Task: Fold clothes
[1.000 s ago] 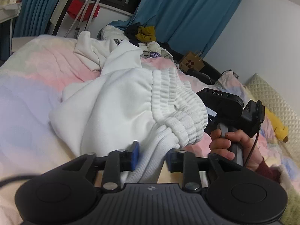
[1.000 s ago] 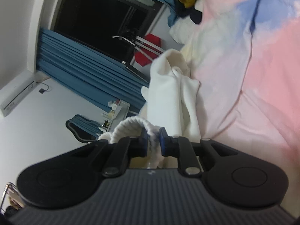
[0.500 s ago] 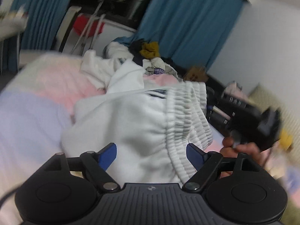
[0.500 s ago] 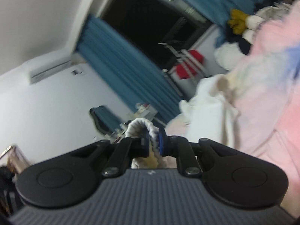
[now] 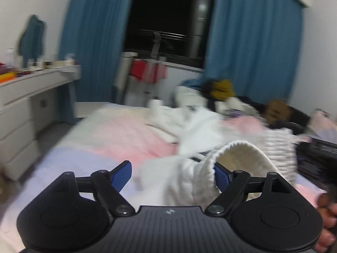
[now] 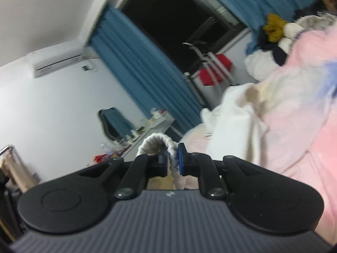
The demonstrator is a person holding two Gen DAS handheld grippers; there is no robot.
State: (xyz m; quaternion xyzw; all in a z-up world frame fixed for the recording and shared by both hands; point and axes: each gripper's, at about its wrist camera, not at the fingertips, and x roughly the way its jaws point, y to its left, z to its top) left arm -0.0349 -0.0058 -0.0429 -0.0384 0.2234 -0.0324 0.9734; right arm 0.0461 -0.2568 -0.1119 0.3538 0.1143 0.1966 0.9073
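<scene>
A white sweat garment (image 5: 185,177) lies bunched on the pink and lavender bed sheet (image 5: 126,135). My left gripper (image 5: 171,175) stands open just above it; the ribbed hem (image 5: 238,147) arches over its right finger and no pad presses on cloth. My right gripper (image 6: 173,158) is shut on a fold of the same ribbed hem (image 6: 153,140), held up level with the rest of the white cloth (image 6: 231,126) trailing onto the bed. In the left wrist view the right gripper's dark body (image 5: 320,154) and the person's hand (image 5: 326,210) show at the right edge.
A white desk with drawers (image 5: 21,97) stands left of the bed. A pile of clothes (image 5: 219,90) and a cardboard box (image 5: 276,109) lie at the bed's far end. A drying rack with red cloth (image 5: 147,71) stands under the dark window.
My left gripper's jaws have spread wide and let go of the white cloth, and its view has tipped up toward the window. The right gripper rose and rolled, still gripping the ribbed hem.
</scene>
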